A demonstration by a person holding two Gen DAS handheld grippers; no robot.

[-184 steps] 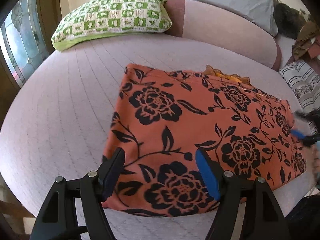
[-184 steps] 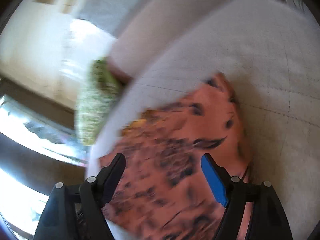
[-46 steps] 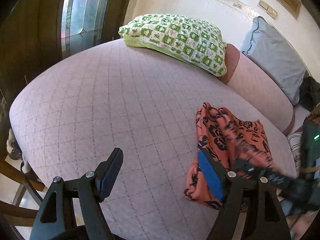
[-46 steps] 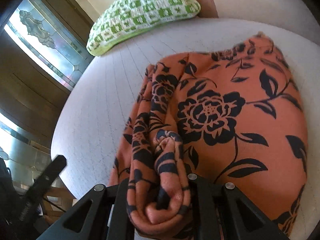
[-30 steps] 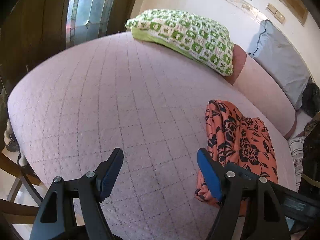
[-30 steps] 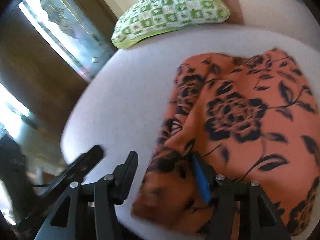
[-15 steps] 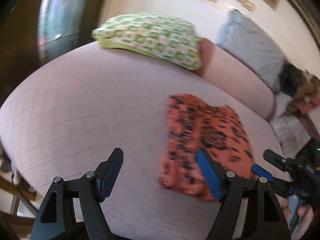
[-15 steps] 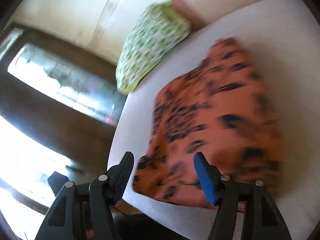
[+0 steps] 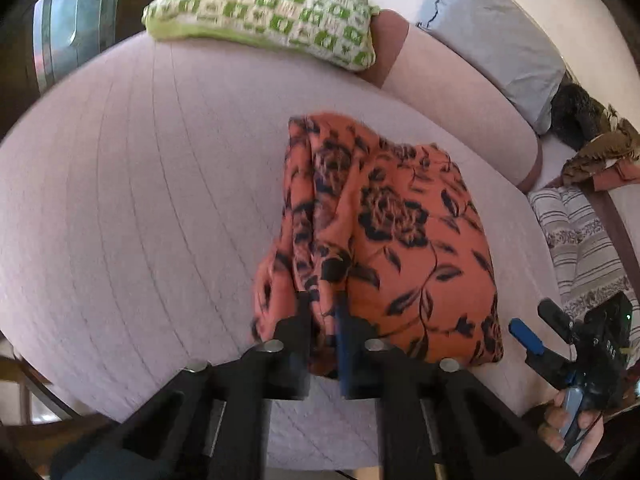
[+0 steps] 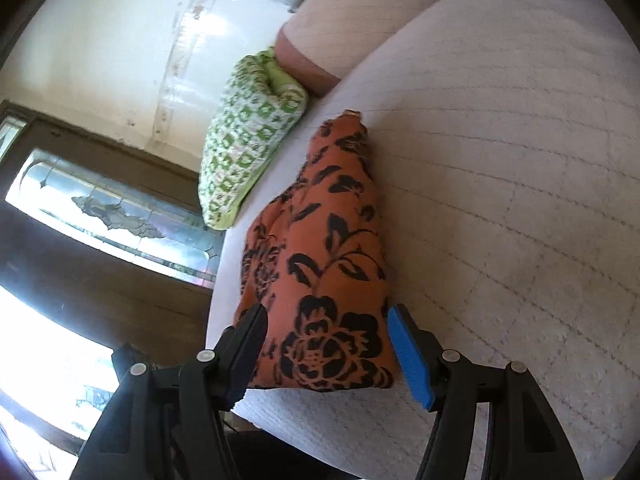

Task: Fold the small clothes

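An orange garment with a black flower print (image 9: 400,220) lies folded on the pink quilted mattress (image 9: 140,200). My left gripper (image 9: 322,304) is shut on the bunched fold at the garment's near left edge, and cloth shows between its pads. In the right wrist view the same garment (image 10: 328,264) runs away from the camera. My right gripper (image 10: 324,328) stands open at its near end, and its pads do not press on the cloth. The left wrist view shows the right gripper (image 9: 532,316) held by a hand beyond the garment's right corner.
A green and white checked pillow (image 9: 264,4) lies at the far edge, beside a pink bolster (image 9: 460,92) and a grey pillow (image 9: 492,40). Striped fabric (image 9: 576,232) and a heap of clothes lie to the right. A stained-glass window (image 10: 112,208) is at the left.
My left gripper came up to the garment's near left fold and closed on it. My right gripper let go of the fold, swung around to the garment's right end and rolled.
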